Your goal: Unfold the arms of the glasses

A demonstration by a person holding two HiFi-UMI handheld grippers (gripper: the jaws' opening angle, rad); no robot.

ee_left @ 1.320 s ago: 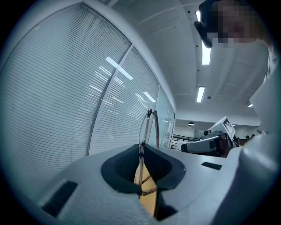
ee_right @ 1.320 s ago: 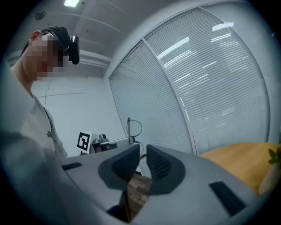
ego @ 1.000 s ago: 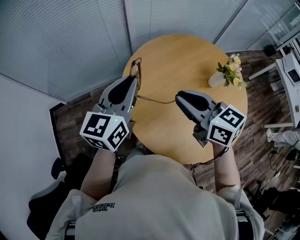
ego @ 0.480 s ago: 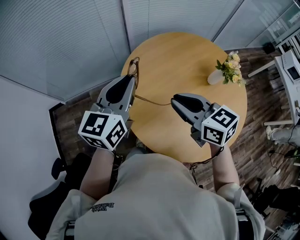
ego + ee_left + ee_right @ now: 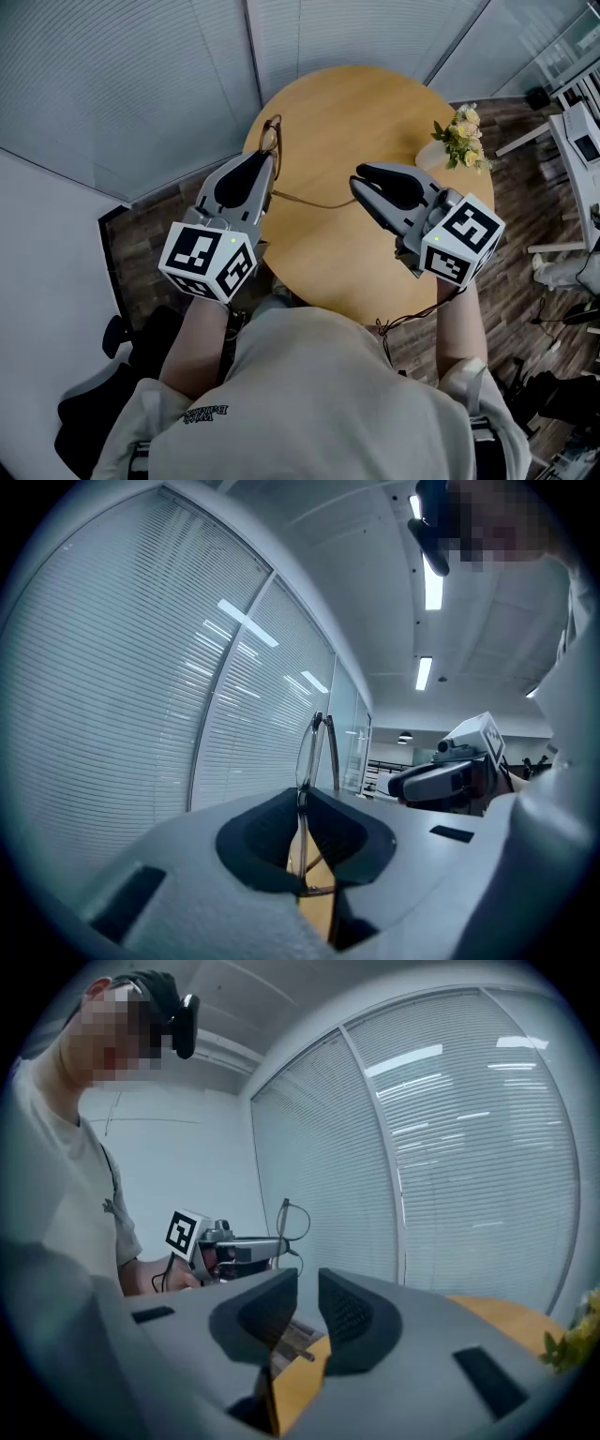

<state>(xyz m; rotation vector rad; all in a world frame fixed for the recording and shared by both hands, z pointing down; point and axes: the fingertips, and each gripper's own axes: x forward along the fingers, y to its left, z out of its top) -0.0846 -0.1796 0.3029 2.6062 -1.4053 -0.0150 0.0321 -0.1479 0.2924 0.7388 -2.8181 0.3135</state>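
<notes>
Left gripper (image 5: 266,167) fingers pinch the thin brown wire-framed glasses (image 5: 270,137), which look light, springy and fragile. Right gripper (image 5: 360,186) fingers, narrowly parted and empty, should take the glasses' arm gently near its tip.

Your glasses (image 5: 270,136) thin brownish metal wire, your left gripper (image 5: 267,161) and right gripper (image 5: 358,183) matt grey plastic, pads (image 5: 354,1314) dark and finely textured, table (image 5: 356,112) smooth matt wood, your shirt (image 5: 319,394) pale cloth.

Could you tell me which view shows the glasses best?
The left gripper view: the glasses sit close up, edge-on, clamped in the left gripper. The head view shows them small, one arm stretched out; the right gripper view, tiny and distant.
</notes>
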